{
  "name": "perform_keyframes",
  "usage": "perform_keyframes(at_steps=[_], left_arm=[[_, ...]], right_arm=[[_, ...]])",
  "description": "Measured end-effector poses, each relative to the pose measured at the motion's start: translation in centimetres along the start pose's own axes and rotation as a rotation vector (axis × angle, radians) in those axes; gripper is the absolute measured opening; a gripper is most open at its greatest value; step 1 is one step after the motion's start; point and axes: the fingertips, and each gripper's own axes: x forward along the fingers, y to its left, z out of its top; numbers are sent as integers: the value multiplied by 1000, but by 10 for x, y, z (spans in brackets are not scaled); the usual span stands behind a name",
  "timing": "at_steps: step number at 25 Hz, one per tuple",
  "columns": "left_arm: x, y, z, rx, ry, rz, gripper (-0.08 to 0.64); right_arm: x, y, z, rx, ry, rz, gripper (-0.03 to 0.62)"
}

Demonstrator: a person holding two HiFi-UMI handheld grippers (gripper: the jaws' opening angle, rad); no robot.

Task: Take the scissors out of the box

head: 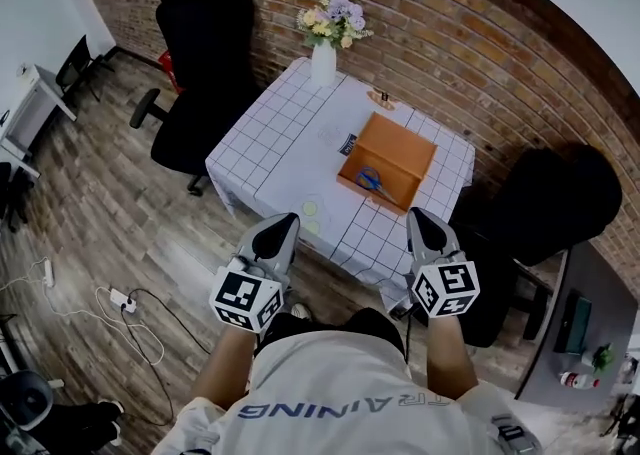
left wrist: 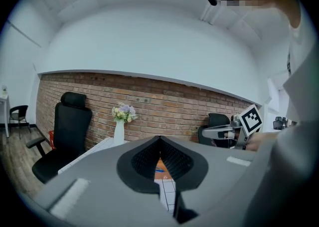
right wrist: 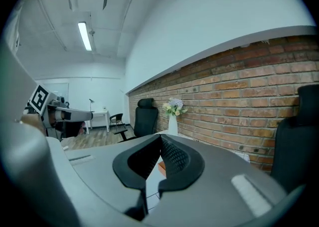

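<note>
Two grippers hover short of the table [head: 270, 148]: the left gripper [head: 290, 220] and the right gripper [head: 417, 215] each have their jaws pressed together on nothing. The scissors [head: 370, 180] lie inside the orange box [head: 405, 148], at about 11 o'clock from the right gripper and 1 o'clock from the left. Nothing of the task looks done; reaching, gripping and lifting out are all left.
</note>
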Motion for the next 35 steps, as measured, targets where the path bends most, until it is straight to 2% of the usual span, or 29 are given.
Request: perform_keyframes(at_steps=[8, 14, 19, 24, 31, 35], left_arm=[[56, 1, -5, -14, 37, -39, 0], [106, -21, 4, -7, 44, -3, 0], [135, -30, -3, 9, 76, 34, 0], [146, -25, -16, -17, 114, 42, 0], [164, 0, -18, -41, 118, -13, 0], [170, 16, -18, -51, 121, -37, 0]], right_arm=[[21, -37, -4, 7, 35, -23, 14], [34, -89, 0, 19, 33, 19, 15], [47, -122, -9, 42, 43, 52, 15], [58, -129, -23, 52, 81, 67, 15], [83, -119, -28, 44, 135, 40, 20], [106, -106, -36, 14, 214, 77, 84]])
